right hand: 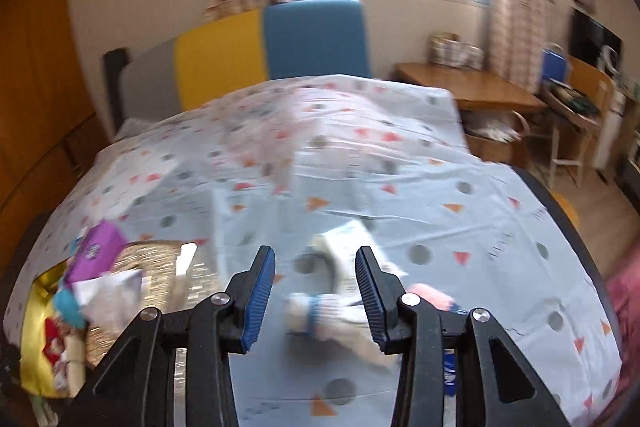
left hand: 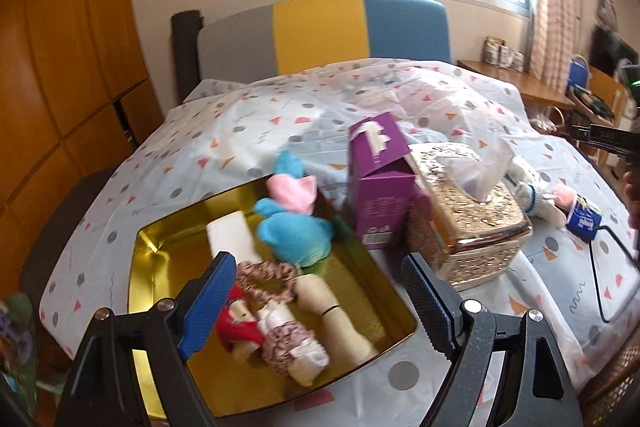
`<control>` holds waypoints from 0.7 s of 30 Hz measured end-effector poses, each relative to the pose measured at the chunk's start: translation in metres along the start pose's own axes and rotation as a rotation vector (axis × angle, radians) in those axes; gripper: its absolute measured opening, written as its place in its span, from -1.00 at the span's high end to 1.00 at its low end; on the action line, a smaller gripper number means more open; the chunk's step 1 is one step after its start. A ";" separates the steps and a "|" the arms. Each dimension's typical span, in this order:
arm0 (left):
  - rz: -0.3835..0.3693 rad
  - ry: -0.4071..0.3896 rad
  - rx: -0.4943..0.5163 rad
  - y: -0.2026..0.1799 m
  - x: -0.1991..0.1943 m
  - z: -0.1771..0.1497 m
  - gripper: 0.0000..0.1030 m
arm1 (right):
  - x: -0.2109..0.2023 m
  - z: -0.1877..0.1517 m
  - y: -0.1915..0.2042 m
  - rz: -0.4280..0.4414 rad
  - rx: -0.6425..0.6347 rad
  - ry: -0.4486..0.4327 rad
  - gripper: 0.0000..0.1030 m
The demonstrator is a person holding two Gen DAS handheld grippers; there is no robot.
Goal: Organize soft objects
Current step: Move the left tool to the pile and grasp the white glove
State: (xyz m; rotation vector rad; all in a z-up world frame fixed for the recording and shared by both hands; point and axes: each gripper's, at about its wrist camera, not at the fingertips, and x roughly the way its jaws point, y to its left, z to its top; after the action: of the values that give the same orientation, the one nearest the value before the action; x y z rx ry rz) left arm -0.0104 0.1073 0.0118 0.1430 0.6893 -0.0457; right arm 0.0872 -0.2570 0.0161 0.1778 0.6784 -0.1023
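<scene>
A gold tray [left hand: 160,239] lies on the bed and holds a blue plush [left hand: 292,231] with a pink piece, a pink scrunchie [left hand: 266,279], a red doll [left hand: 240,327], a cream sock [left hand: 336,323] and a white pad. My left gripper [left hand: 316,291] is open and empty above the tray's near part. My right gripper [right hand: 316,291] is open and empty above a white glove with a blue cuff [right hand: 324,319], which also shows in the left wrist view [left hand: 536,195]. A pink fluffy item [right hand: 434,295] lies right of the glove.
A purple box [left hand: 380,187] and a gold tissue box [left hand: 464,211] stand right of the tray on the patterned bed sheet [right hand: 440,195]. A blue packet [left hand: 584,219] lies by the glove. A wooden desk [right hand: 472,87] and chair stand beyond the bed.
</scene>
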 end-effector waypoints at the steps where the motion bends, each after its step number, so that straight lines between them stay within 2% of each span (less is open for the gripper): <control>1: -0.005 0.000 0.010 -0.004 0.001 0.001 -0.66 | 0.004 -0.002 -0.013 -0.025 0.027 0.001 0.19; 5: -0.020 0.003 0.053 -0.020 0.003 0.008 -0.66 | 0.018 -0.017 -0.058 -0.093 0.144 0.023 0.19; 9: -0.040 -0.013 0.084 -0.036 0.004 0.018 -0.66 | 0.023 -0.028 -0.089 -0.118 0.251 0.057 0.19; 21: -0.144 -0.032 0.217 -0.104 0.013 0.050 -0.66 | 0.022 -0.032 -0.109 -0.108 0.364 0.068 0.19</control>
State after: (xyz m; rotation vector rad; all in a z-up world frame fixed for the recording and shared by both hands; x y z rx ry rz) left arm 0.0220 -0.0029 0.0297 0.3004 0.6603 -0.2608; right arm 0.0680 -0.3587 -0.0359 0.4966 0.7333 -0.3249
